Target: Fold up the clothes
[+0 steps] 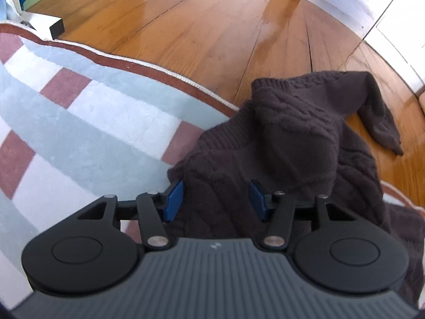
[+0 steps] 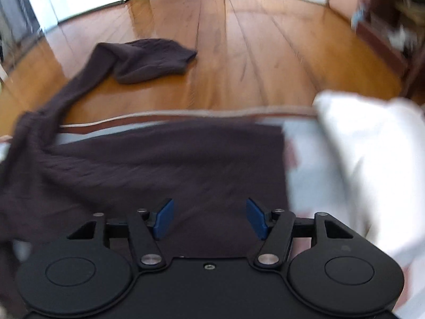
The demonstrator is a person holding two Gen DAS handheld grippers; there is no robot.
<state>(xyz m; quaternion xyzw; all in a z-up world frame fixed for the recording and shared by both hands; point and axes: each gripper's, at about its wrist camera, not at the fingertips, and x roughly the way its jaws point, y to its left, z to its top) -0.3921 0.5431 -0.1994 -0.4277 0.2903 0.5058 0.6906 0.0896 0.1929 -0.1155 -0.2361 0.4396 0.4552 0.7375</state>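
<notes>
Bare wooden floor (image 2: 265,53) ahead; white cloth (image 2: 372,159) crowds the right.

Right wrist view smeared by motion: knit of the dark sweater (image 2: 148,164) unreadable ahead of the tongs, and the white cloth (image 2: 372,164) right of them is a featureless blur, cut off by the frame edge. Shelf clutter (image 2: 398,26) far right indistinct. Left wrist view: sweater's lower part (image 1: 406,228) runs off-frame right; fabric beneath the tongs hidden.

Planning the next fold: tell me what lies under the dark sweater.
The dark sweater lies mostly on the striped rug, while one sleeve trails onto the wooden floor. Whatever is directly beneath its body is covered.
</notes>
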